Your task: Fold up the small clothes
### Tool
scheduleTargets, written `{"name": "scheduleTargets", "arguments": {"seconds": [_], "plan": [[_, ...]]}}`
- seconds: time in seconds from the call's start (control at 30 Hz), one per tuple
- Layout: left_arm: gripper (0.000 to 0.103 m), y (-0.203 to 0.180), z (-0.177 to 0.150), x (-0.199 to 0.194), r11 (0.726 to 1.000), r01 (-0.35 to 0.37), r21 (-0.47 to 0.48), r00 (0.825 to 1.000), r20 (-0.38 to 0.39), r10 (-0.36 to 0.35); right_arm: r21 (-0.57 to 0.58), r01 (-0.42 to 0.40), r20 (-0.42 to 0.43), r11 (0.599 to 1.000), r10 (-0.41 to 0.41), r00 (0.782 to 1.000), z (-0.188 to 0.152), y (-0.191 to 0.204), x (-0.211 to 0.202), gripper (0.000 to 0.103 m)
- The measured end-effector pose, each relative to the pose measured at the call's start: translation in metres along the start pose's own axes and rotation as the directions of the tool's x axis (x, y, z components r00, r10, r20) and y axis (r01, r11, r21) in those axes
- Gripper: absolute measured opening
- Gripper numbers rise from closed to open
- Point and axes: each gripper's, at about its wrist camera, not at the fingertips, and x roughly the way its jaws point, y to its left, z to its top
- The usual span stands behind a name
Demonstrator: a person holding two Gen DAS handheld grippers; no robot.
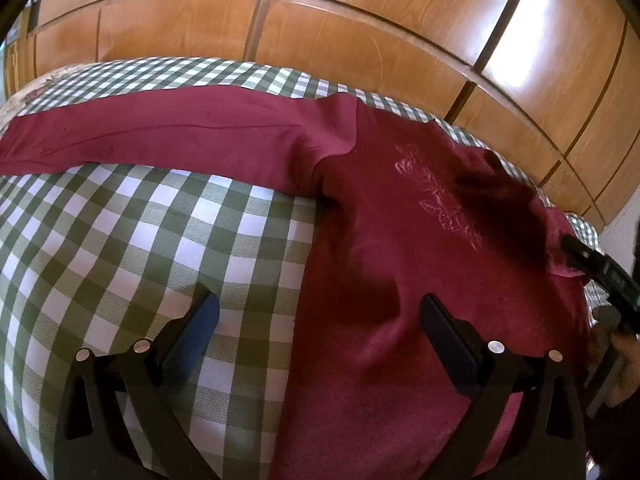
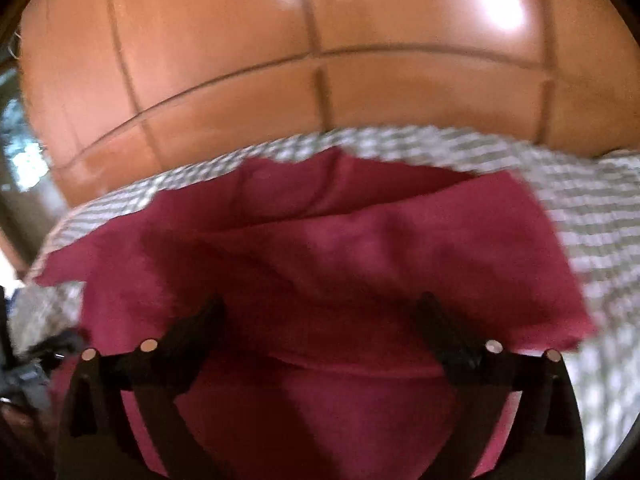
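Note:
A maroon long-sleeved top lies on a green-and-white checked cover. Its left sleeve stretches out flat to the left, and pale embroidery marks the chest. My left gripper is open, straddling the top's left side edge, one finger over the cover and one over the cloth. My right gripper is open just above the top, where a sleeve lies folded over the body; that view is blurred. The right gripper's black tip shows at the top's far right edge.
A glossy wooden panelled wardrobe stands right behind the surface; it also fills the upper right wrist view. The checked cover continues right of the top. A hand holds the right gripper's handle.

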Motion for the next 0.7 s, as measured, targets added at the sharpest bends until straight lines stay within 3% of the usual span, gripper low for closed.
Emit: {"name": "scheduleTargets", "arguments": {"seconds": [0.1,0.13,0.23,0.3,0.4,0.47,0.53,0.7], "plan": [[0.099,-0.012,0.003,0.002,0.997,-0.063,0.037,0.997,-0.043,0.065,0.049,0.188,0.041,0.981,-0.19,0.981,-0.013,-0.02,-0.018,0.101],[0.099,-0.017,0.004,0.001,0.997,-0.067,0.045,0.996,-0.057,0.069,0.075,0.215,0.039,0.974,-0.219,0.975,-0.014,-0.025,-0.02,0.101],[0.099,-0.031,0.014,-0.014,1.0,0.031,-0.003,0.999,-0.036,-0.031,0.193,0.355,-0.016,0.915,-0.359,0.933,-0.021,-0.048,-0.023,0.101],[0.099,-0.047,0.022,-0.022,0.996,0.081,-0.028,0.997,-0.008,-0.081,0.253,0.406,-0.088,0.878,-0.397,0.913,-0.023,-0.064,-0.016,0.101],[0.099,-0.076,0.036,-0.016,0.99,0.136,-0.029,0.991,-0.017,-0.136,0.365,0.357,-0.098,0.86,-0.346,0.933,-0.033,-0.089,-0.017,0.101],[0.097,-0.094,0.045,-0.005,0.99,0.143,-0.002,0.99,-0.018,-0.143,0.397,0.354,-0.062,0.847,-0.36,0.931,-0.035,-0.092,-0.027,0.101],[0.085,-0.113,0.054,0.014,0.989,0.143,0.041,0.989,-0.034,-0.142,0.448,0.348,-0.02,0.823,-0.38,0.925,-0.038,-0.097,-0.042,0.101],[0.072,-0.135,0.055,0.073,0.991,0.134,0.01,0.973,-0.193,-0.13,0.609,0.317,0.024,0.727,-0.416,0.909,-0.046,-0.122,-0.059,0.101]]}}
